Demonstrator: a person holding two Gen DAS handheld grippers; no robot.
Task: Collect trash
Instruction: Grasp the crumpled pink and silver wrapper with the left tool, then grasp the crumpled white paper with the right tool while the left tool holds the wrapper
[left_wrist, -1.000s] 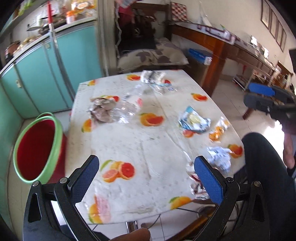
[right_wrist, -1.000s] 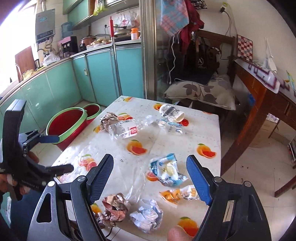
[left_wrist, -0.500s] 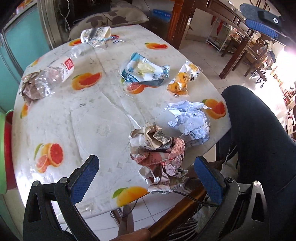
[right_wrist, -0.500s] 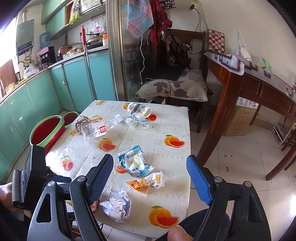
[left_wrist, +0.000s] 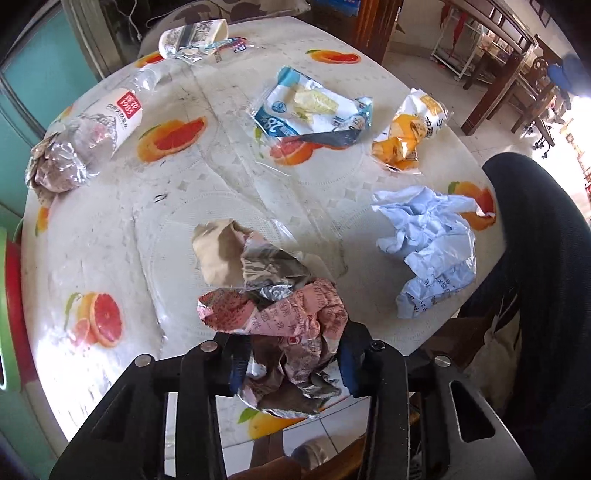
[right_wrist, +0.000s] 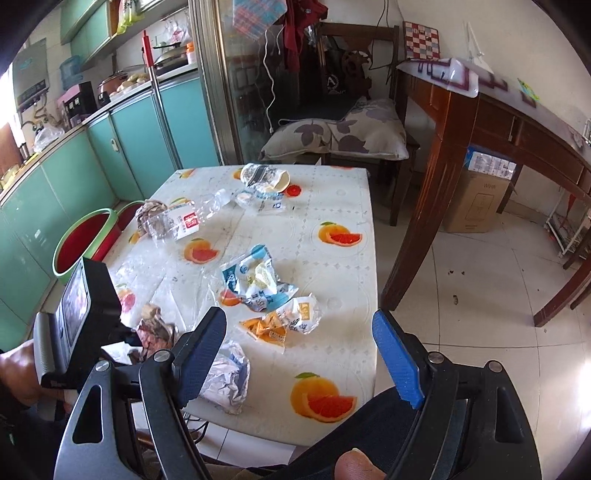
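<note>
Trash lies over a table with a fruit-print cloth (left_wrist: 110, 229). My left gripper (left_wrist: 291, 365) points steeply down at the near edge, and its jaws are closing with a crumpled pink and silver wrapper (left_wrist: 280, 314) pressed between the blue pads. To its right lie a pale blue paper wad (left_wrist: 432, 243), an orange snack bag (left_wrist: 406, 136) and a blue-white wrapper (left_wrist: 310, 110). My right gripper (right_wrist: 297, 319) hangs open and empty above the orange snack bag (right_wrist: 280, 321), with the paper wad (right_wrist: 225, 376) by its left finger.
A squashed plastic bottle (right_wrist: 184, 221) and a clear cup (right_wrist: 264, 177) lie at the far side. A red bucket with a green rim (right_wrist: 85, 240) stands on the floor left of the table. The person's dark-clad leg (left_wrist: 535, 277) is at the near right corner.
My left gripper dropped and tilted down toward the near table edge, then its wide-open jaws closed around the crumpled wrapper. My right gripper shifted sideways and stayed open.
</note>
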